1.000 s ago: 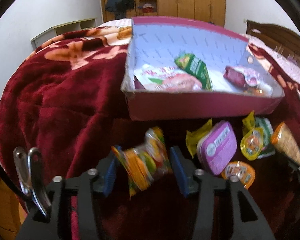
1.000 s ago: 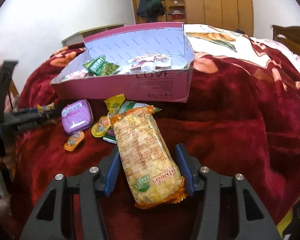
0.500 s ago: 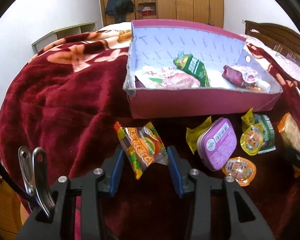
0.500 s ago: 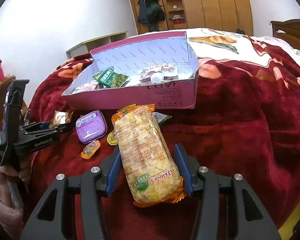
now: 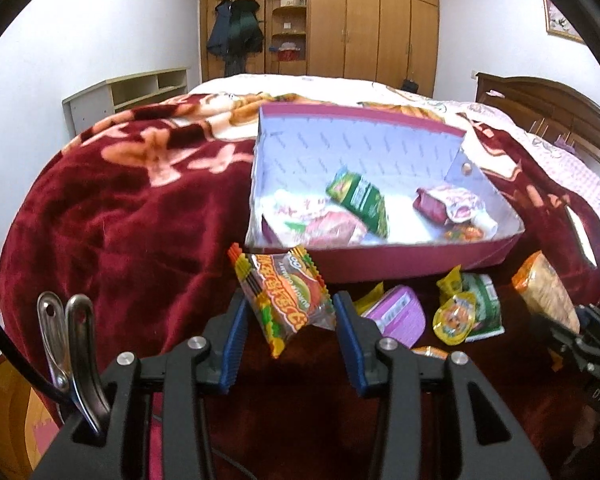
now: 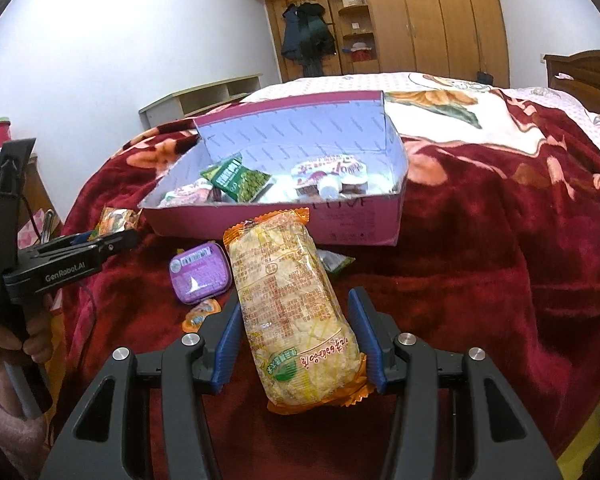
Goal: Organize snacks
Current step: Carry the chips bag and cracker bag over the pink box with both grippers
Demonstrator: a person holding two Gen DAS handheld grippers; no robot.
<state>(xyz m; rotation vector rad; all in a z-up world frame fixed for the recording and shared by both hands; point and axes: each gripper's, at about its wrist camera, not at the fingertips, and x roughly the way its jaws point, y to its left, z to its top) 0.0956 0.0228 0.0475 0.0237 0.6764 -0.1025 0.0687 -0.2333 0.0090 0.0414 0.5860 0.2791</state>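
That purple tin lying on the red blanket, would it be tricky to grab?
Probably a little. The purple tin looks rigid, so it should not crumple like the wrappers beside it. Its glossy lid and rounded corners may slip between pads. It lies flat on the soft blanket, so it seems unlikely to roll.

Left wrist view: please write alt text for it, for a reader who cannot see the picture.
The left gripper holds a colourful burger-print candy packet above a dark red blanket, in front of an open pink box already holding several snack packets. A purple tin, a jelly cup and other small snacks lie on the blanket by the box's near wall.
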